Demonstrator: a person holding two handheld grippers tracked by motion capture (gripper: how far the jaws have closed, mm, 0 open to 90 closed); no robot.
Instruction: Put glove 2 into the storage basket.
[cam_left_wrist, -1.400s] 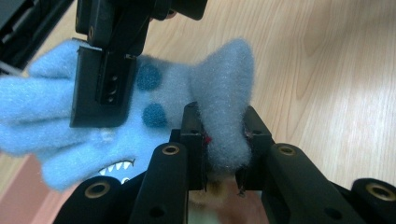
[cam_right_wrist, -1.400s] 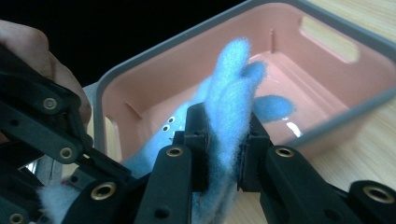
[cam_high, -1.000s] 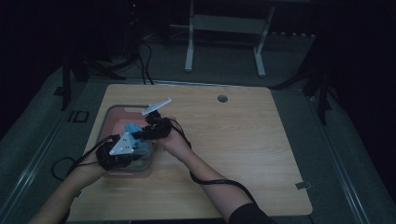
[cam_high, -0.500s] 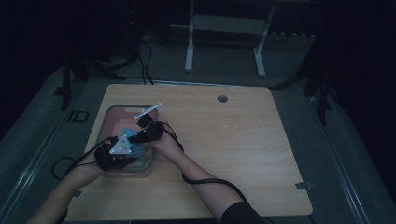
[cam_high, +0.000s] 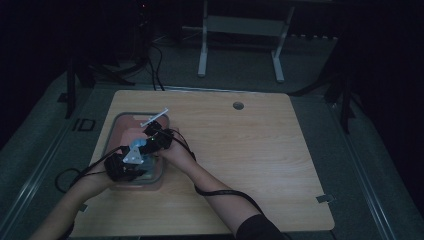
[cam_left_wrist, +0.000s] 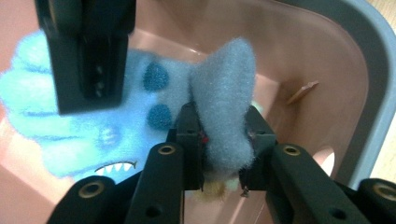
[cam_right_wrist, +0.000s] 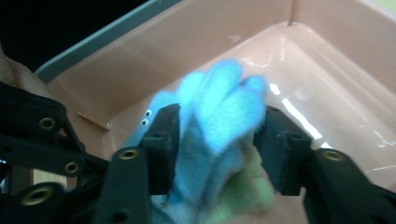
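Observation:
A fuzzy light-blue glove (cam_left_wrist: 56, 116) with dark spots and a toothy mouth lies in a pink bin (cam_high: 116, 120) with a grey rim. My left gripper (cam_left_wrist: 219, 126) is shut on its grey-blue flap (cam_left_wrist: 224, 84); the jaws have just eased a little and still pinch the fabric. My right gripper (cam_right_wrist: 219, 135) straddles the glove's blue finger ends (cam_right_wrist: 219, 107). Its jaws have just been opening and stand apart, with the fabric loose between them. From above, both grippers (cam_high: 142, 150) meet over the glove (cam_high: 136, 145) inside the bin.
The bin sits at the left of the wooden table (cam_high: 260, 165). Under the glove lies something pale yellow-green (cam_right_wrist: 245, 191). A small brown scrap (cam_left_wrist: 303, 91) rests against the bin wall. The right gripper's body (cam_left_wrist: 86, 56) hangs close over the glove.
Both hands have sunk a little into the bin. The right gripper has shifted left and down toward the left one, its pale plate moving with it.

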